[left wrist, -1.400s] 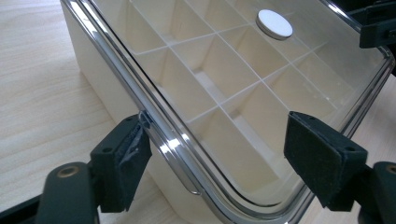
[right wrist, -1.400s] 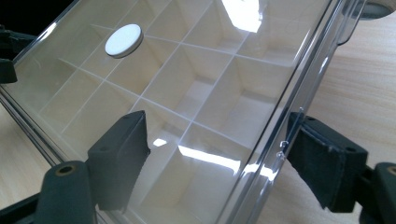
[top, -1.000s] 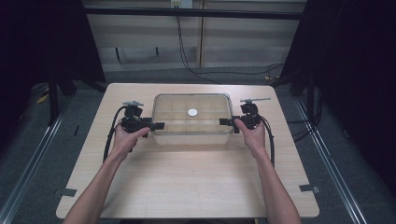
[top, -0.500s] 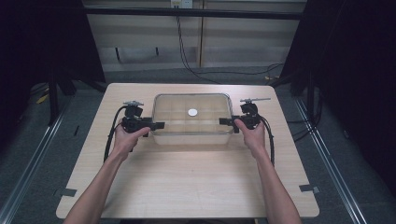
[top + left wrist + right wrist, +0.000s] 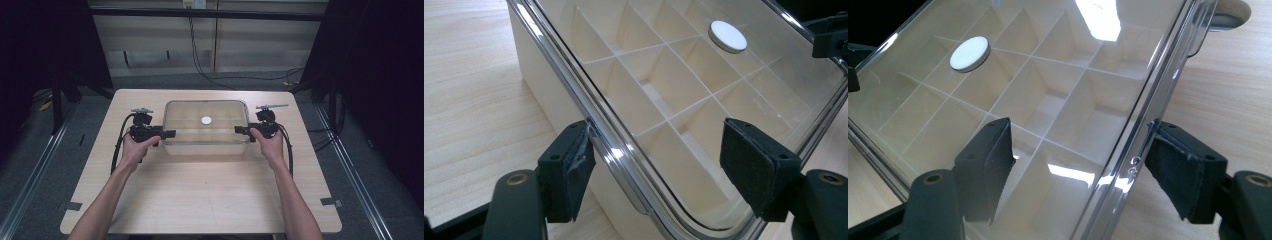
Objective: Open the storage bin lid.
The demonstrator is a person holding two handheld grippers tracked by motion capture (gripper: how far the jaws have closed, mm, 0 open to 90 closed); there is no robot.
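A cream box with several inner compartments and a clear lid stands at the back middle of the table. A white round disc sits on the lid. My left gripper is at the box's left end, open. In the left gripper view its jaws straddle the lid's shiny rim, and the left pad touches that rim. My right gripper is at the box's right end, also open. In the right gripper view its jaws straddle the lid rim, with the disc farther off.
The light wooden table has bare room in front of the box and on both sides. Cables run across the floor behind the table. Dark curtains stand at both sides. Bits of tape mark the table's near corners.
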